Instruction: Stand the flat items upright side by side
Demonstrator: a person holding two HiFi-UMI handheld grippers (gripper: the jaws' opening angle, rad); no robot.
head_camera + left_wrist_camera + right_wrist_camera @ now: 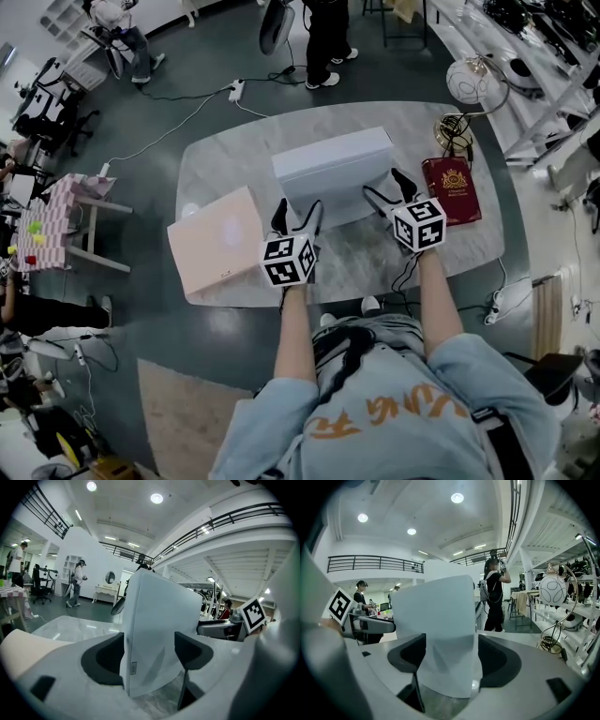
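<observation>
1. A white box (333,167) stands on its long edge near the middle of the marble table (375,267), with its broad face leaning slightly. I cannot tell whether its lower edge rests on the tabletop.
2. The left gripper (149,652) is closed on the box's end at about 7 o'clock. Its jaws stand wide, spanning the box's thickness, with a dark pad against each side. The box rises well above them.
3. The right gripper (447,657) holds the other end, at about 4 o'clock. Its jaws are equally wide and its pads press both faces.
4. A pink box (217,244) lies flat at about 9 o'clock on the table. It is just beside the left gripper and overhangs the table's edge.
5. A red book (452,190) lies flat at about 3 o'clock, near the right gripper and apart from the white box.
6. A gold wire stand (457,127) sits at about 2 o'clock, just beyond the book.
</observation>
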